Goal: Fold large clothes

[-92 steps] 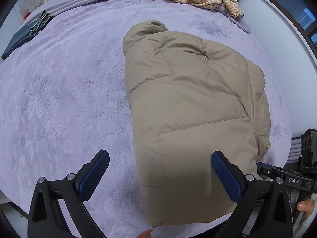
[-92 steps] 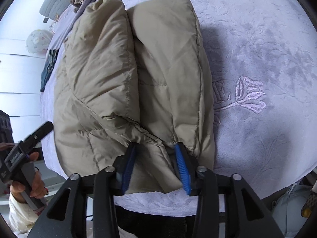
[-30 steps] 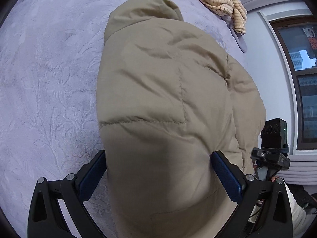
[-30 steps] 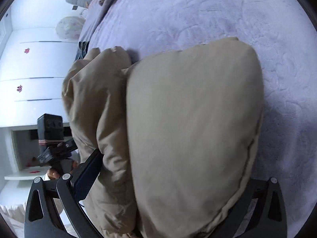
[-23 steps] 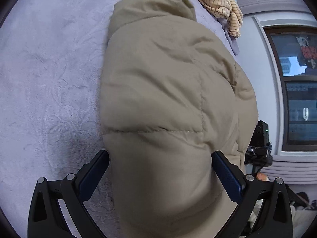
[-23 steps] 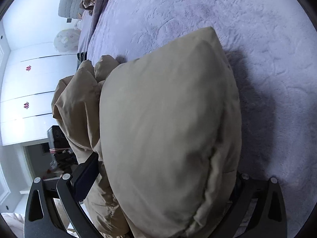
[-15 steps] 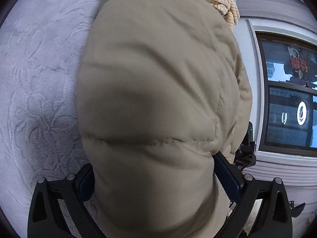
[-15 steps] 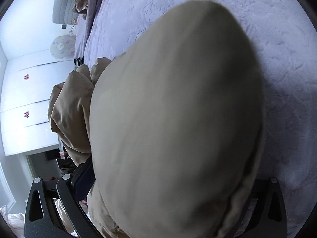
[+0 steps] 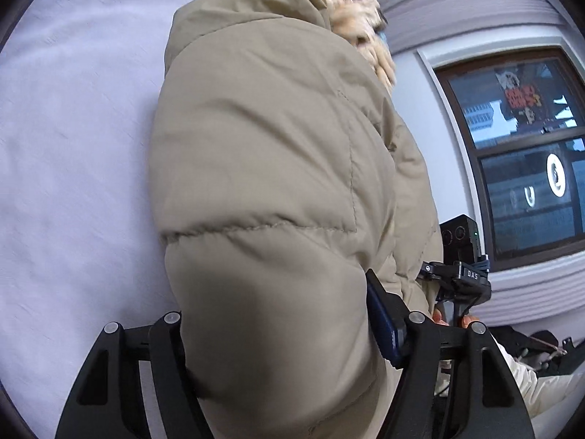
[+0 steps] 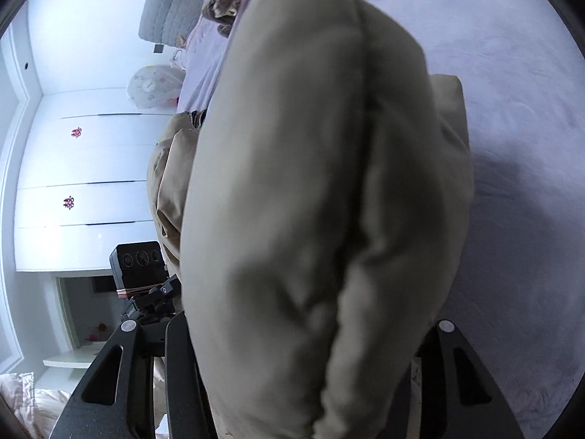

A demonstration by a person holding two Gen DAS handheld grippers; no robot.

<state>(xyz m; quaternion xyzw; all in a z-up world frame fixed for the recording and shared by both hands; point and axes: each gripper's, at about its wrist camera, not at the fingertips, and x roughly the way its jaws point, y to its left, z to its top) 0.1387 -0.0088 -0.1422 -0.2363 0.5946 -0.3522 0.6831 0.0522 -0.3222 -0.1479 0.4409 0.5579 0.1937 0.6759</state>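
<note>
Left wrist view: the left gripper (image 9: 281, 333) is closing on the tan puffer jacket (image 9: 270, 183) filling centre frame above the lilac bedspread (image 9: 73, 146); the right gripper (image 10: 303, 347) is likewise squeezing it. Both should be carrying the bundle level, keeping the fold together.

Jacket (image 9: 270, 168) on bed (image 9: 73, 146), between left gripper (image 9: 281, 322) fingers.

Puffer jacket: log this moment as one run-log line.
left gripper: closing on jacket | right gripper: closing on jacket | puffer jacket: bunched above lilac bedspread
</note>
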